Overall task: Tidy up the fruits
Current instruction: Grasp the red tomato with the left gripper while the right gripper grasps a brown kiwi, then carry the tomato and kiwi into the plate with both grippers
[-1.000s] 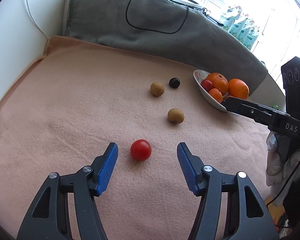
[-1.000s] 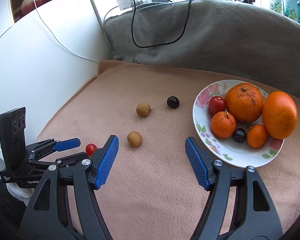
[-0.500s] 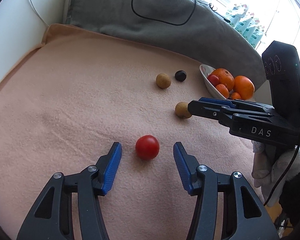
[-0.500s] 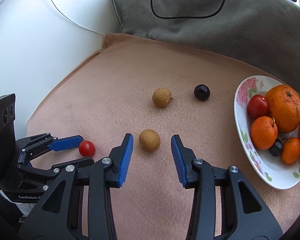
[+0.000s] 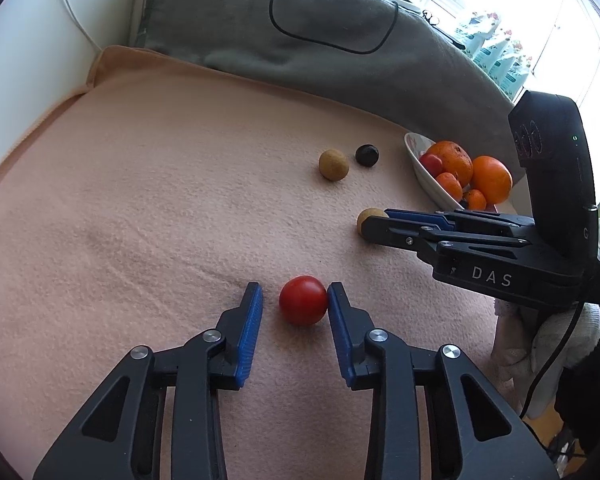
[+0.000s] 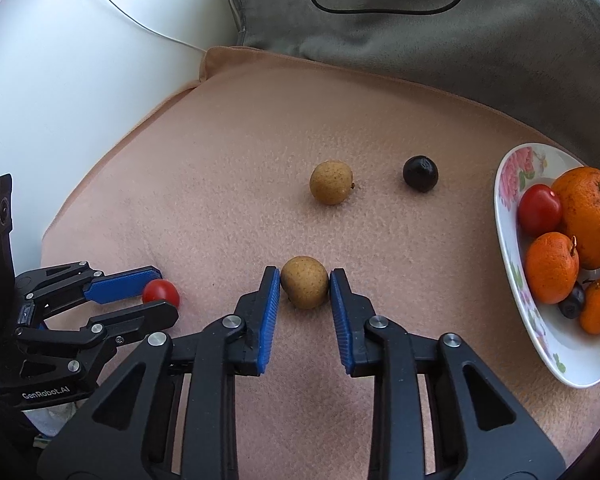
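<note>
A red cherry tomato (image 5: 303, 300) lies on the peach blanket between the blue pads of my left gripper (image 5: 295, 298); the right pad touches it and a small gap shows at the left pad. A brown longan (image 6: 304, 287) sits between the pads of my right gripper (image 6: 305, 282), which are closed against both its sides. A second longan (image 6: 331, 182) and a dark cherry (image 6: 420, 173) lie farther back. A floral plate (image 6: 512, 184) at the right holds oranges, a tomato and a dark berry.
A grey cushion (image 6: 420, 20) with a black cable lies along the back. A white wall (image 6: 60, 80) runs down the left side. The blanket's right edge drops off near a white cloth (image 5: 548, 344).
Both grippers have moved forward and down around their fruits and their jaws have narrowed. The right gripper went from wide open to closed on the near longan.
</note>
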`<state>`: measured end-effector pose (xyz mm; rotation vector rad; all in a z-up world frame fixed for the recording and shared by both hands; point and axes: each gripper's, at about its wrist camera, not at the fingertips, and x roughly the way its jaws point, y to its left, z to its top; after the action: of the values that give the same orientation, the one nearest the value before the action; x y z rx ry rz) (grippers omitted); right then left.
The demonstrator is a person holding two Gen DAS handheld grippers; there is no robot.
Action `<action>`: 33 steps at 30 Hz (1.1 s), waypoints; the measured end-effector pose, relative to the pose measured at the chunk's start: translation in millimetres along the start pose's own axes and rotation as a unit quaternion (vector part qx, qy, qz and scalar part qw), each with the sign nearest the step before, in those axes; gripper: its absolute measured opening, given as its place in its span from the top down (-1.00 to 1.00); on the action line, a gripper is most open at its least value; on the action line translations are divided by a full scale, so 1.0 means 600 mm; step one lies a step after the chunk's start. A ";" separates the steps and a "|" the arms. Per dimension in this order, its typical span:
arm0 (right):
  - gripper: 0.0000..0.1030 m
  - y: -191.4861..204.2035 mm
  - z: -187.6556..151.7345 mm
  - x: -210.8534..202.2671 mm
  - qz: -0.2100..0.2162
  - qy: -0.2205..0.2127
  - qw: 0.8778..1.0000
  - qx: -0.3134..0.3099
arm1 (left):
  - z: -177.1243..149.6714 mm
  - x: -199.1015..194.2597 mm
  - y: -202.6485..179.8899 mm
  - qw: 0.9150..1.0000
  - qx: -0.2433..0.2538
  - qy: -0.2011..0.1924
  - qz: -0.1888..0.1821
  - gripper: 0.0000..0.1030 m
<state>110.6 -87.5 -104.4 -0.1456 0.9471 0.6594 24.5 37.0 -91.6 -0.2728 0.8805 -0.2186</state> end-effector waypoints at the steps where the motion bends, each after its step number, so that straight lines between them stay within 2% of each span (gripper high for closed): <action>1: 0.48 0.000 -0.001 0.000 0.000 -0.001 1.000 0.000 | 0.000 0.000 0.000 1.000 0.000 0.001 -0.001 0.45; 7: 0.48 -0.007 -0.012 -0.019 0.006 -0.011 1.000 0.008 | -0.001 -0.001 -0.002 1.000 0.000 0.001 -0.005 0.56; 19: 0.48 -0.049 -0.043 -0.111 -0.003 -0.057 0.997 0.045 | 0.011 -0.003 -0.018 1.000 0.007 -0.005 -0.019 0.56; 33: 0.48 -0.126 -0.092 -0.213 -0.055 -0.099 0.989 0.097 | 0.060 0.021 -0.097 0.997 0.045 -0.016 -0.062 0.56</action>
<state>63.9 -228.0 -48.2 0.0406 0.8013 0.4669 56.0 -16.6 -60.1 -0.2455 0.8202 -0.3667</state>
